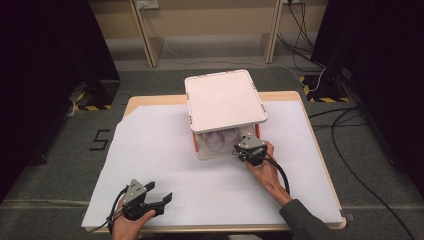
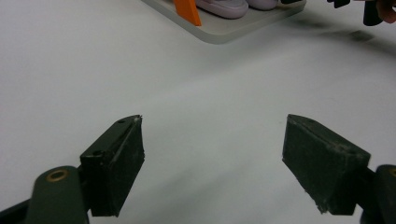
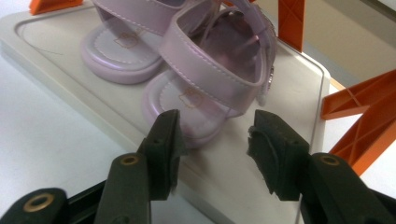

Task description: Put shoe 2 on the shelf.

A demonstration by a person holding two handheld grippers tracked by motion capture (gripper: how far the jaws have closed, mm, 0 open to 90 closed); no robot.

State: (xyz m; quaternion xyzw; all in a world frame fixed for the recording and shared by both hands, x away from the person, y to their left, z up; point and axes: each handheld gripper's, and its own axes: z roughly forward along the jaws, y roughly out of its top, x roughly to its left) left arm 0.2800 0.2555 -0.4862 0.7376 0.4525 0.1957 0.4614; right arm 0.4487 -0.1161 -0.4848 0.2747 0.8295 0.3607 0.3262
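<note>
Right hand-held gripper gaping before glossy lilac strapped sandal, smooth grey tray.

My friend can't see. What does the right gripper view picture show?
Two black jaws of the right gripper stand open just in front of a pair of lilac sandals. The sandals sit side by side on a pale grey tray with orange corner posts, and nothing is gripped yet.
</note>
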